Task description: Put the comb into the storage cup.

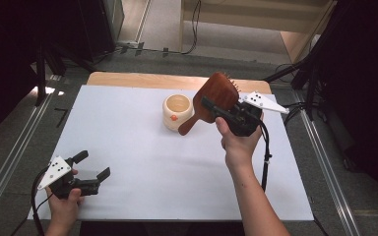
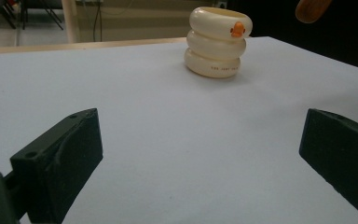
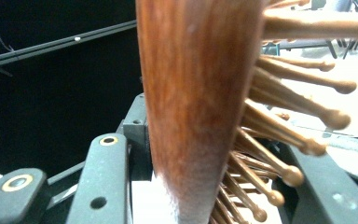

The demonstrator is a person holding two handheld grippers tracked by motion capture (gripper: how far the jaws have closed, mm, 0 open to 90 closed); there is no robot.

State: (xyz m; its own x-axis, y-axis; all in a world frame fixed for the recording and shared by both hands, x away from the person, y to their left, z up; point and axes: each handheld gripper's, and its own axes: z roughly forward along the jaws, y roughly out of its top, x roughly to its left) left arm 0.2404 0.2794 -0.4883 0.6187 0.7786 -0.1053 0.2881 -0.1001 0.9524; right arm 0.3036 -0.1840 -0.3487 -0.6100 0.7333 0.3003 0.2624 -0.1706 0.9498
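Closest to us, our right gripper (image 1: 220,109) clamps the wooden hairbrush (image 1: 216,98), lifted clear of the white table (image 1: 142,162), handle tilted toward the cream ringed cup (image 1: 177,111). The pickup looks done; placing remains. Our left gripper (image 1: 92,167) rests open, empty.

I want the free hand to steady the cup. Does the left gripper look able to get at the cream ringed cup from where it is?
Probably yes. The left gripper stands open near the table's front edge, and bare white table lies between it and the cream cup. The wooden hairbrush, held by the right gripper, hangs beside the cup, not across that path.
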